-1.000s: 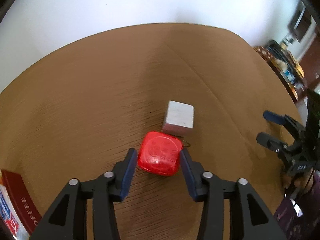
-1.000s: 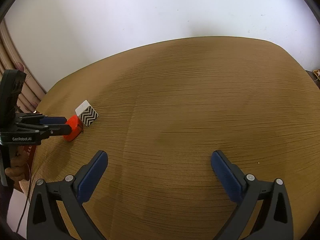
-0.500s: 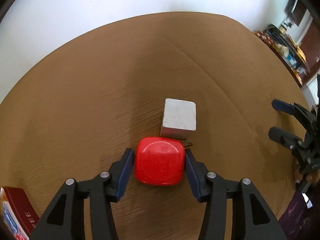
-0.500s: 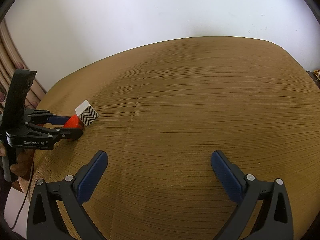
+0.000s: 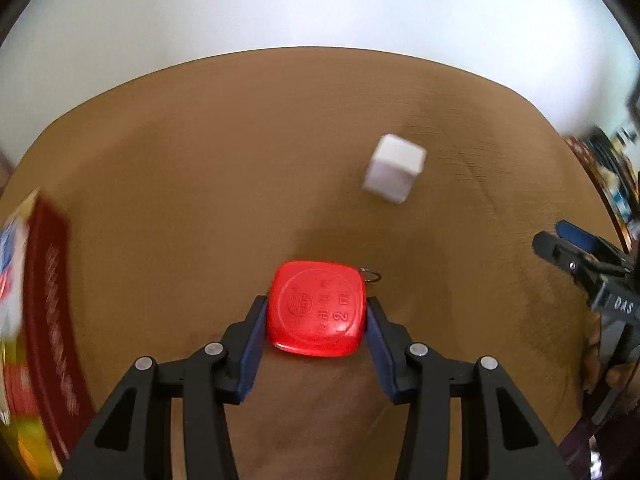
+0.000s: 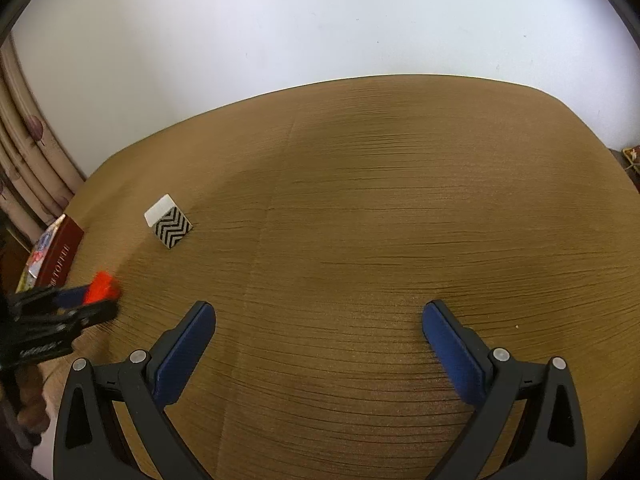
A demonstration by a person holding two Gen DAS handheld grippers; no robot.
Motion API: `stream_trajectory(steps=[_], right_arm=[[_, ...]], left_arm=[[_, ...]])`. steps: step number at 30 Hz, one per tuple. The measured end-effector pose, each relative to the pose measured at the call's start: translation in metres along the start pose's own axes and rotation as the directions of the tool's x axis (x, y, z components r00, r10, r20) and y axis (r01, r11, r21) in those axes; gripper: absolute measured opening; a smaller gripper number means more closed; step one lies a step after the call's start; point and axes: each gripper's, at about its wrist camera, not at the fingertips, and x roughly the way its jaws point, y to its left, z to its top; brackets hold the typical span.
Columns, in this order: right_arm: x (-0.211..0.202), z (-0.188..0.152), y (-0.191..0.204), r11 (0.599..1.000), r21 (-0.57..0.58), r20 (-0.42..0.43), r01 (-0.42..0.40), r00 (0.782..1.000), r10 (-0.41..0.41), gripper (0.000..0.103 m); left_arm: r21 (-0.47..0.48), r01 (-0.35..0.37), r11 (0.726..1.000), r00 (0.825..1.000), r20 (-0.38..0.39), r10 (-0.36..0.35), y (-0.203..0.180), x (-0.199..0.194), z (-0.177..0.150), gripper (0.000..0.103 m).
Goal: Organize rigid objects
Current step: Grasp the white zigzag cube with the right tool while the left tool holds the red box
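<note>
A red square tape measure case point(image 5: 316, 308) with a small key ring sits between the blue pads of my left gripper point(image 5: 316, 305), whose jaws are closing and press on both of its sides. The right wrist view shows that gripper point(image 6: 86, 304) blurred at the left table edge with the red case point(image 6: 102, 286) in it. A white cube point(image 5: 394, 174) with a black zigzag face point(image 6: 168, 226) stands apart, further in on the table. My right gripper point(image 6: 318, 312) hangs open over bare wood with nothing between its fingers.
A dark red toffee box point(image 5: 44, 320) lies at the left table edge, close to the left gripper, and also shows in the right wrist view point(image 6: 56, 256). The brown wooden table point(image 6: 360, 200) stretches to a white wall. Curtains hang at the far left.
My left gripper has carried the red case away from the white cube, toward the toffee box and the near edge, and has rolled. The cube stays put. The right gripper has not moved.
</note>
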Motion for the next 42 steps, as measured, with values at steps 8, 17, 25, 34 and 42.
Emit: stream_trajectory(steps=[8, 17, 25, 34, 42], right_arm=[[0.000, 0.018, 0.012, 0.988, -0.047, -0.009, -0.145, 0.989, 0.144, 0.103], [0.039, 0.053, 0.081, 0.938, -0.293, -0.031, -0.186, 0.982, 0.185, 0.101], [0.073, 0.066, 0.104, 0.906, -0.375, -0.097, -0.198, 0.980, 0.174, 0.075], [0.081, 0.066, 0.109, 0.906, -0.390, -0.092, -0.163, 0.986, 0.138, 0.054], [0.069, 0.062, 0.103, 0.915, -0.377, -0.080, -0.144, 0.989, 0.122, 0.029]], left_arm=[[-0.135, 0.013, 0.991, 0.999, 0.031, -0.009, 0.015, -0.010, -0.024, 0.048], [-0.113, -0.033, 0.993, 0.999, 0.031, 0.037, -0.009, -0.002, -0.021, 0.048], [-0.134, -0.040, 0.990, 0.999, 0.021, 0.043, 0.015, -0.009, -0.033, 0.048], [-0.153, -0.050, 0.987, 0.999, 0.004, 0.051, 0.021, -0.014, -0.025, 0.048], [-0.155, -0.063, 0.986, 0.998, 0.000, 0.064, 0.017, -0.014, -0.025, 0.048]])
